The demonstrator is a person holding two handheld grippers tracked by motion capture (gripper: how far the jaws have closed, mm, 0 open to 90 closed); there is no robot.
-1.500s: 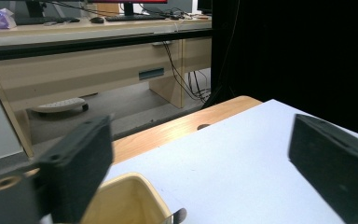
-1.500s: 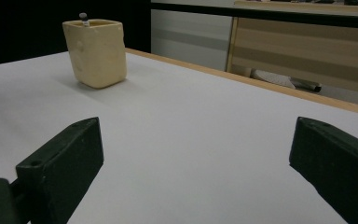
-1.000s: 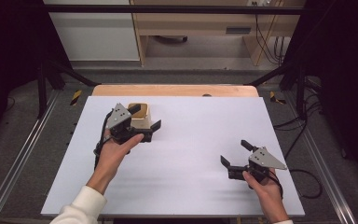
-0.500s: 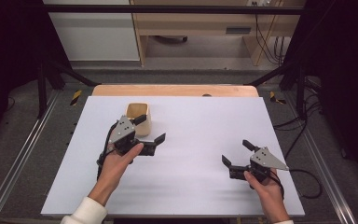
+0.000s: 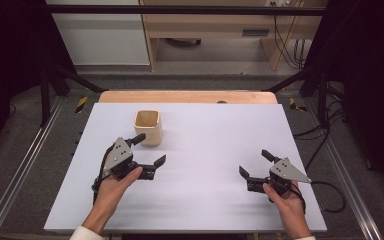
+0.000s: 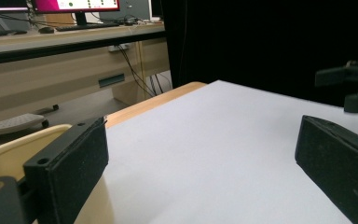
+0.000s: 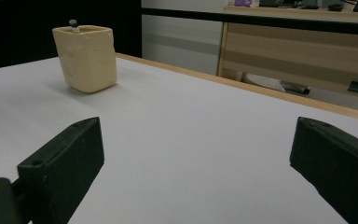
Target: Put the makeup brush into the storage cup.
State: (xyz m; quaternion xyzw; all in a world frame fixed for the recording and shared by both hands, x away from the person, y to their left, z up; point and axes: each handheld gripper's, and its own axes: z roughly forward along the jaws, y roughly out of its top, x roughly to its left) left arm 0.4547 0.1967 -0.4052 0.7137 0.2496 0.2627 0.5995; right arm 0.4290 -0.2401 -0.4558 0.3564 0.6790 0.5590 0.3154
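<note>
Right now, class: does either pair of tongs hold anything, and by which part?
Nothing is held. The left tongs stand open beside the cream cup; the right tongs are open over bare table.

You are working in a lab-style recording room. Your table [image 5: 190,200] is a plain white board on a wooden top, set inside a metal frame [image 5: 15,175] with dark curtains [image 5: 370,75] at both sides. Cables [image 5: 282,45] hang by a wooden bench [image 5: 215,30], and a desk with a monitor [image 6: 77,5] and keyboard [image 6: 98,25] stands behind.
</note>
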